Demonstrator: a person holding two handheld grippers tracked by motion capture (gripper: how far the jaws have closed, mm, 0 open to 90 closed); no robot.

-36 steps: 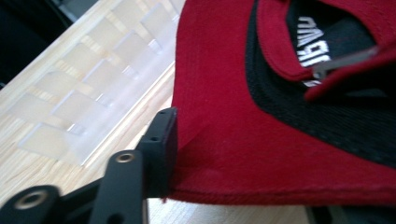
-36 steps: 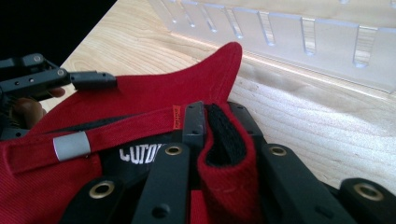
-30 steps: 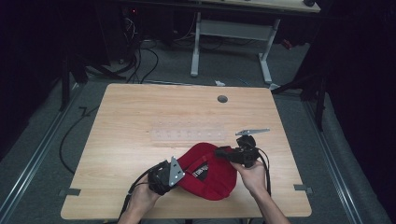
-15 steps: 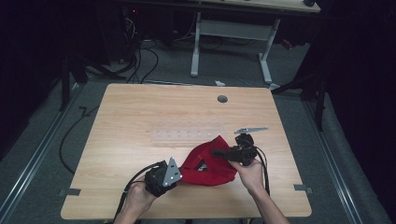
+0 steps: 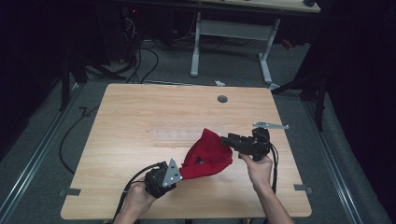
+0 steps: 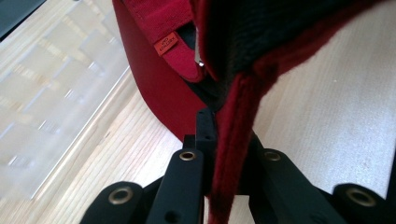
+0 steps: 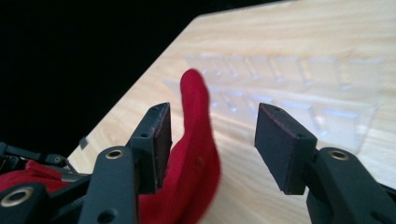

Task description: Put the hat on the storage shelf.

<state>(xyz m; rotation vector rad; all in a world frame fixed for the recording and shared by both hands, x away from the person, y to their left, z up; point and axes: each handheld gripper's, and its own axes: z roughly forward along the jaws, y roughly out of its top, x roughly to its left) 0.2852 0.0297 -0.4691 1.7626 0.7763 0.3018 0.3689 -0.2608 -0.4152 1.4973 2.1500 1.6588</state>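
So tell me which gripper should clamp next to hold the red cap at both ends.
Right. The right gripper is open with the red cap brim between its jaws, so it likely just needs to close. The left gripper is already shut on the cap's edge.

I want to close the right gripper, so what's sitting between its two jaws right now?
A fold of the red cap stands between the open jaws of the right gripper, against one jaw and clear of the other, in the right gripper view.

Three cameras: one fixed overhead, one riding each gripper.
High view looks forward and down over the whole tabletop [image 5: 140,121] from afar. Left gripper view and right gripper view sit close above the wood, looking along their jaws; all three share the red cap [image 5: 208,156].
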